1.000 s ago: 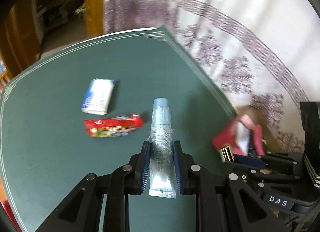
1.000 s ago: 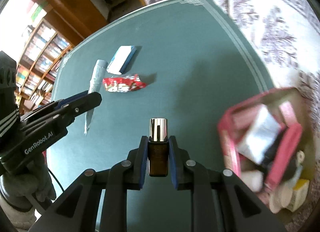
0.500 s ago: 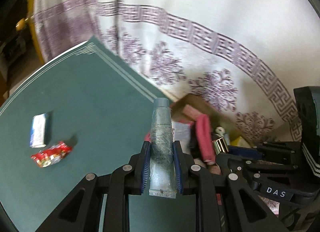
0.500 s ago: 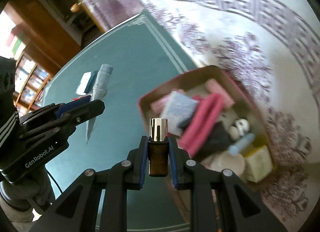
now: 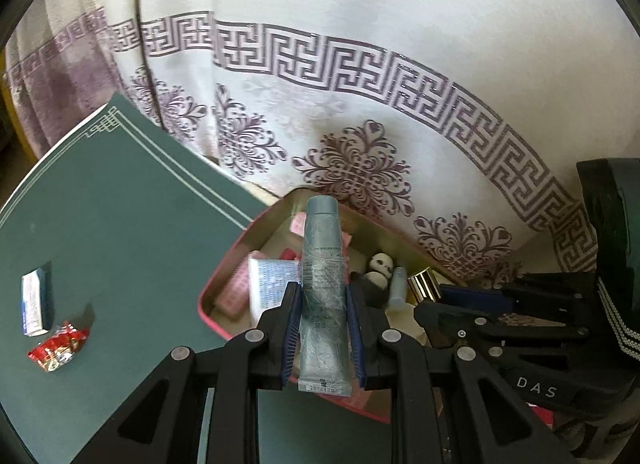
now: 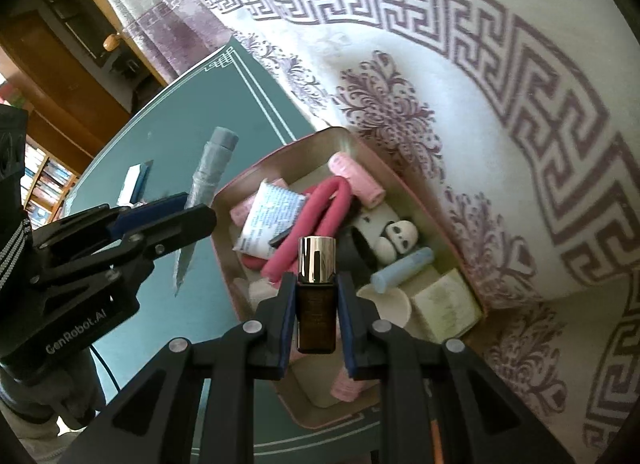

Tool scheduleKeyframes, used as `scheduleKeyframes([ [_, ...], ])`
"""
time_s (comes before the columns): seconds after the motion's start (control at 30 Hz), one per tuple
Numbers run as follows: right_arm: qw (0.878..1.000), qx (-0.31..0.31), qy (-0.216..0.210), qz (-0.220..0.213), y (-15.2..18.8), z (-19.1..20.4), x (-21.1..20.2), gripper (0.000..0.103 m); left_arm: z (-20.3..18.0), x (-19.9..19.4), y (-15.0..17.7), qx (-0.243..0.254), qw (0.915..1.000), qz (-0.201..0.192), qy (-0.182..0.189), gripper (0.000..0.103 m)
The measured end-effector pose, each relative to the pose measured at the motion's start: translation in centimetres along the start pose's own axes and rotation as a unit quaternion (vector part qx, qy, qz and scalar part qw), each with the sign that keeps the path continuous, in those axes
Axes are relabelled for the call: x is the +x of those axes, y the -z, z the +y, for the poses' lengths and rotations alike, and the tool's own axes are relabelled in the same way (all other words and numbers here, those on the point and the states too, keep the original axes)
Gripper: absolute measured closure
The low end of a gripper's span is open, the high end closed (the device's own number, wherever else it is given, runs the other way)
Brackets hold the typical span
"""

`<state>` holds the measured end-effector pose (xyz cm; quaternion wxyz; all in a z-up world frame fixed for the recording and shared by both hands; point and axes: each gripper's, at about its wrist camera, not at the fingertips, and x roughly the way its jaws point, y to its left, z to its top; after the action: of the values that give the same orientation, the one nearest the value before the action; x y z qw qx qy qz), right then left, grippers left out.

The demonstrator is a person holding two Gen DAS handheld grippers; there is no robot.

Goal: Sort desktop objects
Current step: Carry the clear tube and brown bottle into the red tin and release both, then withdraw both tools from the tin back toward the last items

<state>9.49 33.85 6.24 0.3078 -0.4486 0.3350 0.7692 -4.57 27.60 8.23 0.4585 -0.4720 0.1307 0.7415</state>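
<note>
Both loads hang over the pink tin (image 6: 404,179) at the mat's far edge: left gripper (image 5: 323,328) clamped on the blue tube (image 5: 322,264), right gripper (image 6: 316,316) on the brown bottle (image 6: 316,304). The tin is crowded (rollers, packet, panda), so a careless release could bounce either out, or the grippers could collide.

A second ago both tools hung over the open middle of the green counter (image 5: 120,232). Now the left tool (image 5: 323,328), with its pale blue squeeze tube (image 5: 323,264), and the right tool (image 6: 316,316), with its small brown glass bottle with a shiny cap (image 6: 316,304), hang over the pink-rimmed metal tin (image 6: 224,223) at the counter's edge beside the patterned cloth (image 5: 360,63). The red snack wrapper (image 5: 58,346) and small white-and-blue packet (image 5: 36,300) now lie far off to the left.
</note>
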Motion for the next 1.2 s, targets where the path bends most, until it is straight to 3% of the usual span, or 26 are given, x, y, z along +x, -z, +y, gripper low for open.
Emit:
scheduleKeyframes([
  [0.27, 0.999, 0.029, 0.012, 0.016, 0.0, -1.9, 0.6, 0.079, 0.3, 1.0, -0.1, -0.029, 0.9993, 0.016, 0.020, 0.078],
  [0.3, 0.999, 0.031, 0.013, 0.017, 0.0, -2.0, 0.6, 0.077, 0.5, 1.0, -0.1, -0.033, 0.9991, 0.016, 0.021, 0.073],
  [0.33, 0.999, 0.033, 0.013, 0.017, 0.0, -2.1, 0.7, 0.073, 0.9, 1.1, -0.1, -0.042, 0.9987, 0.016, 0.023, 0.059],
  [0.4, 0.999, 0.033, 0.013, 0.016, -0.1, -2.0, 0.7, 0.070, 1.3, 0.8, 0.0, -0.051, 0.9983, 0.010, 0.025, 0.051],
  [0.8, 1.000, 0.001, 0.005, 0.015, -0.7, 0.7, 1.2, 0.070, 4.6, -0.6, 0.7, -0.084, 0.9965, 0.001, 0.000, 0.051],
  [1.2, 0.997, -0.069, -0.036, 0.031, -1.7, 7.3, 3.5, 0.070, 12.8, -4.3, 3.9, -0.183, 0.9811, -0.020, -0.060, 0.051],
])
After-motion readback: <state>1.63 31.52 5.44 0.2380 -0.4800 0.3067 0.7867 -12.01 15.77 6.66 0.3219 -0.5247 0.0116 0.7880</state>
